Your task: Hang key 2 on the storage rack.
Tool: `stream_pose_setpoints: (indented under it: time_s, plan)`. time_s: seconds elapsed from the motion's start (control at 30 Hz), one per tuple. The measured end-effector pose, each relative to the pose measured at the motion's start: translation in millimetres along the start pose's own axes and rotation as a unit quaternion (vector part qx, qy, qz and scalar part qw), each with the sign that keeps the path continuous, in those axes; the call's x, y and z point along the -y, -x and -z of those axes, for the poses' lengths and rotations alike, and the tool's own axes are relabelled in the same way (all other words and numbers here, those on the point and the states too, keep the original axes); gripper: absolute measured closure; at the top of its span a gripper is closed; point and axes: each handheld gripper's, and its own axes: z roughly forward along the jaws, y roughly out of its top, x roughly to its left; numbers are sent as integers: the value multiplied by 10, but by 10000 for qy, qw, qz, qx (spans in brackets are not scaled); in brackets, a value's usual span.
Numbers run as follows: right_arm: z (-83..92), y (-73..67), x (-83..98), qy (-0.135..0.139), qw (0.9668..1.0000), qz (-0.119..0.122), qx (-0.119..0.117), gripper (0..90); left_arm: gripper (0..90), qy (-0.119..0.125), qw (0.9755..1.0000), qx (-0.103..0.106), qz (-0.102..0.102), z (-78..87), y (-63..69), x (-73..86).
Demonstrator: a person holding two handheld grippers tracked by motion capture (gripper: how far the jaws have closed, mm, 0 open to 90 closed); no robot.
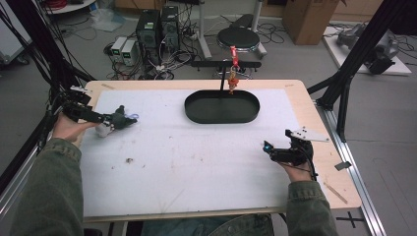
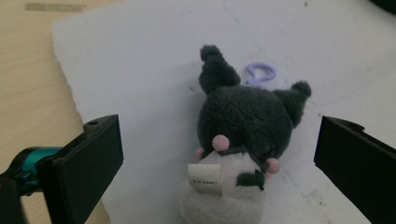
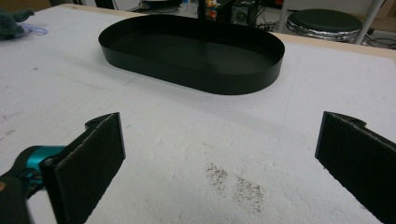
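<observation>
Left claw (image 2: pixel 219 154) agape around plush toy (image 2: pixel 245 126), not touching.

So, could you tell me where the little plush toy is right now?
The plush toy lies on the white mat at the table's left side, between the open jaws of the left gripper, left of the black tray.

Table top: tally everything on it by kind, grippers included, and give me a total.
Plush toys: 1, the dark and white plush toy between the open jaws of the left gripper
Trays: 1, the black oval tray
Stands: 1, the black stand with a small hanging charm
Grippers: 2, counting the right gripper, also open
Total: 5
</observation>
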Motion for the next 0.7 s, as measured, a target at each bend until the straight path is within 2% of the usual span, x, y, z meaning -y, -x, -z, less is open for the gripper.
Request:
stream_pose_setpoints:
  time_s: [0.03, 0.13, 0.23, 0.33, 0.4, 0.47, 0.6, 0.7]
  plan:
    - [1, -1, 0, 7, 10000, 4, -11, 4, 17, -203, 9997, 99, -84, -44, 13, -15]
    - [12, -5, -2, 20, 10000, -37, -47, 4, 17, -417, 9989, 173, -153, -142, 35, -11]
    - [16, -7, -2, 25, 10000, -32, -65, 4, 33, -670, 9972, 159, -276, -253, 49, 9]
    - [22, -16, -1, 13, 10000, -47, -69, 4, 137, -786, 9957, 373, -309, -321, 77, 41]
    - [27, -14, -1, 27, 10000, -16, -70, 4, 213, -945, 9944, 175, -450, -368, 115, 56]
    - [31, -12, -2, 43, 10000, -37, -74, 4, 326, -982, 9939, 120, -489, -389, 130, 72]
    - [10, -10, 9, -80, 9999, -76, -50, 4, 370, -986, 9944, 77, -382, -385, 123, 73]
    - [-19, -14, 14, -160, 9998, -41, -93, 4, 423, -994, 9942, -17, -404, -370, 140, 66]
